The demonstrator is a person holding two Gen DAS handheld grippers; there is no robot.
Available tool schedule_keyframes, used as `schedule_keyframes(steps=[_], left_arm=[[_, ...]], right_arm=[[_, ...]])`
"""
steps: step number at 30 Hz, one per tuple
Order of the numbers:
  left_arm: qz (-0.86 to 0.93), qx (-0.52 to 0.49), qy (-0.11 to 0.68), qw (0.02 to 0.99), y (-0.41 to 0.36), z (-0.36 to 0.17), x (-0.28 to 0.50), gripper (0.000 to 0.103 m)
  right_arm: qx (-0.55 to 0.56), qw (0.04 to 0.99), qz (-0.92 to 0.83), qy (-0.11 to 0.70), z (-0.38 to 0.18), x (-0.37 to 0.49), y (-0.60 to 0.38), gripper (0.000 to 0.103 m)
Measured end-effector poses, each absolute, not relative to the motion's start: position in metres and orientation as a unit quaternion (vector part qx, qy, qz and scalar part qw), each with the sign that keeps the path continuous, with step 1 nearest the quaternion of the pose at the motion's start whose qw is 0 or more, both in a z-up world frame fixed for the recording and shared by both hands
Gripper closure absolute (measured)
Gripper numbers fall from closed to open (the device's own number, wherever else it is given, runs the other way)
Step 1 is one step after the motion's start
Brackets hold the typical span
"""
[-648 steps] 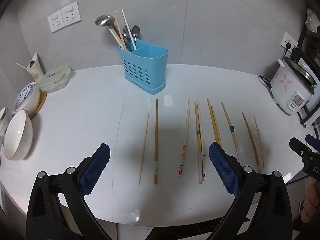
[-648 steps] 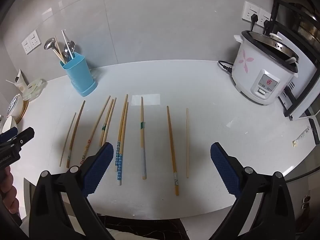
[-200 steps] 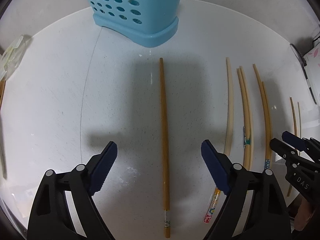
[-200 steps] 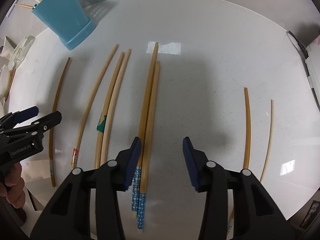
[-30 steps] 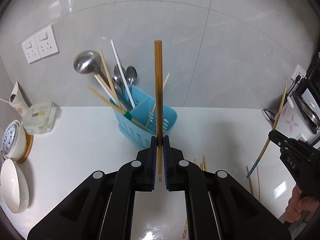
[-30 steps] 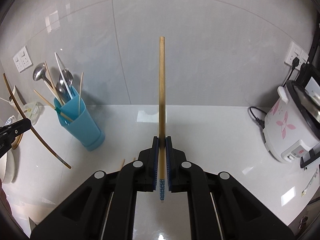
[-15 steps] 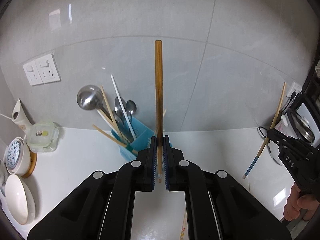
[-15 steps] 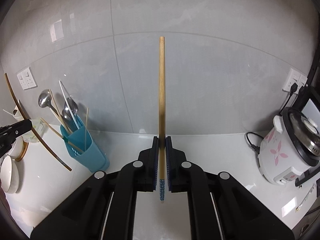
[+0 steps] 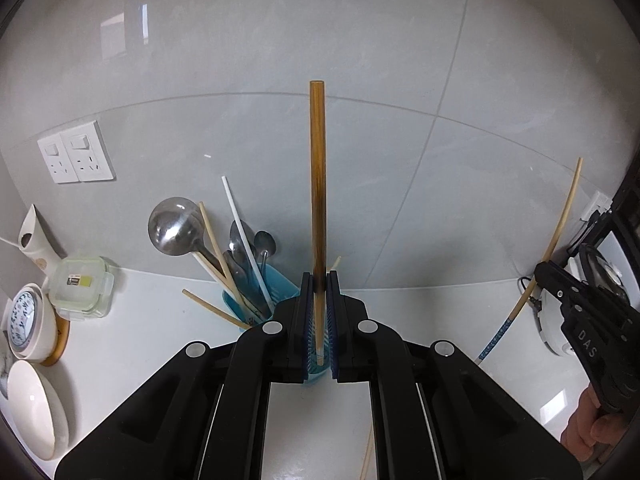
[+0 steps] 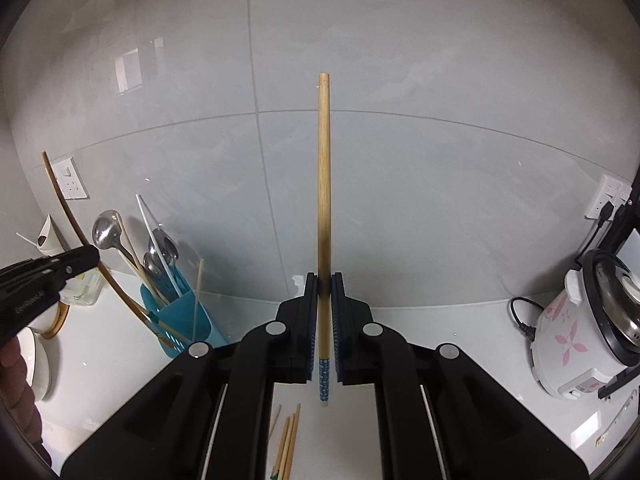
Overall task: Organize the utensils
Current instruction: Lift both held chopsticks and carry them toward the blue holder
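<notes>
My left gripper is shut on a dark brown chopstick and holds it upright above the counter, in front of the blue utensil holder. The holder holds a ladle, spoons and several chopsticks. My right gripper is shut on a light wooden chopstick with a blue patterned end, also upright. The right gripper also shows in the left wrist view, the left gripper in the right wrist view. The holder stands at left in the right wrist view.
Bowls and a lidded plastic box stand at the counter's left. A white rice cooker with its cord stands at the right. Several chopsticks lie on the white counter below the right gripper. A tiled wall with sockets is behind.
Both grippers have risen a little further and tilted up with their chopsticks. The holder and counter sit lower in both views. Both grips are unchanged.
</notes>
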State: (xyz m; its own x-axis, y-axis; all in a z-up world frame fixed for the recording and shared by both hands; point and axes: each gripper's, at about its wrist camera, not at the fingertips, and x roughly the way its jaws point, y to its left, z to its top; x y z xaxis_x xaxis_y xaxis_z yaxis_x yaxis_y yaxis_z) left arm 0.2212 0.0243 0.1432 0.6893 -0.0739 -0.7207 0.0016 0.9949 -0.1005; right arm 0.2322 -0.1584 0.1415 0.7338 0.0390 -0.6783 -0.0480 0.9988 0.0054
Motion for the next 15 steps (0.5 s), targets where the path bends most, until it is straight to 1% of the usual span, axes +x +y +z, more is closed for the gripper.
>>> schedule_keyframes(steps=[15], left_arm=[[-0.009,-0.053,0.440,0.897,0.035,0.097,0.263,0.096]], right_arm=[[-0.012,0.920,0.052,0.388,0.114,0.267,-0.128,0.097]])
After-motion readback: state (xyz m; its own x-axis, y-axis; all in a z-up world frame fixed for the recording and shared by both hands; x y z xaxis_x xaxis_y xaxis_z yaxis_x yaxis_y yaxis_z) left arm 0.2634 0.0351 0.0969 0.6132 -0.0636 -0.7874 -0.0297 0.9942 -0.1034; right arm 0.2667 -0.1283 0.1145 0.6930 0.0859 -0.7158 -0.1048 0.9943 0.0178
